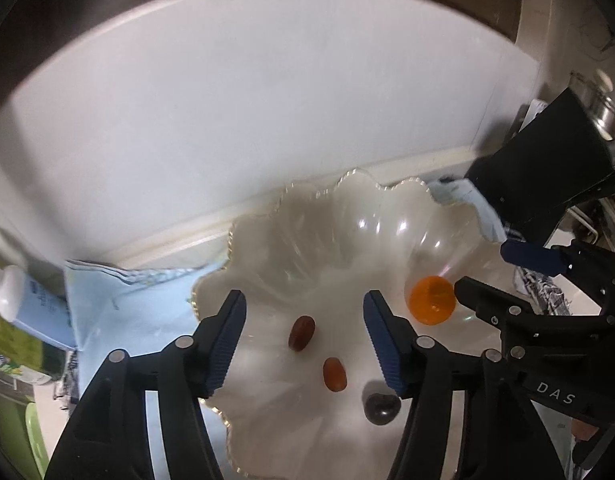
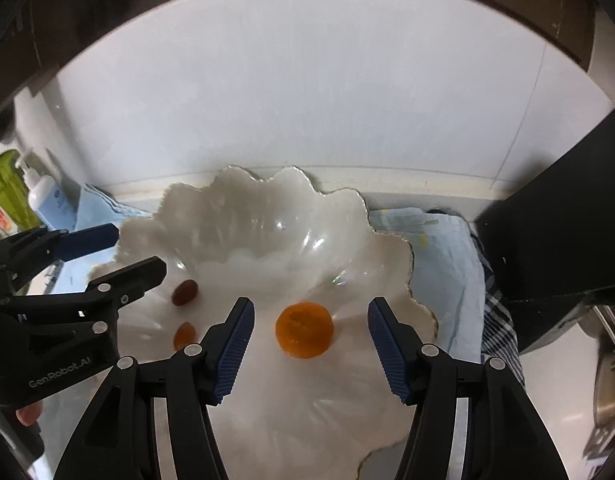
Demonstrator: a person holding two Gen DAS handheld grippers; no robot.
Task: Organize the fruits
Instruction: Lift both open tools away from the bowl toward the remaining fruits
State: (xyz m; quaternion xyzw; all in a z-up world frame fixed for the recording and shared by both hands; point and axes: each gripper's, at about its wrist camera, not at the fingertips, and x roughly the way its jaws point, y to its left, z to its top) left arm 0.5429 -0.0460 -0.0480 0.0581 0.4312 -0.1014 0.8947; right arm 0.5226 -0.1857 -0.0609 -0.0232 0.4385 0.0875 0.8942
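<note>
A clear scalloped glass bowl [image 1: 307,216] with a gold rim holds a small orange [image 1: 432,300], a dark red date [image 1: 302,333], an orange-red date [image 1: 334,374] and a dark round fruit [image 1: 381,409]. My left gripper [image 1: 305,340] is open above the bowl, with the two dates between its fingers. My right gripper [image 2: 310,344] is open and empty over the bowl [image 2: 267,216], with the orange [image 2: 304,329] between its fingers. The dates [image 2: 184,293] lie to its left. The right gripper [image 1: 495,272] shows in the left wrist view and the left gripper [image 2: 119,252] in the right wrist view.
The bowl stands on a light blue cloth [image 1: 119,304] on a white counter against a white wall. A white and blue pump bottle [image 1: 23,300] and green packets stand at the left. A black box [image 2: 559,216], a checked cloth [image 2: 499,320] and metal pots are at the right.
</note>
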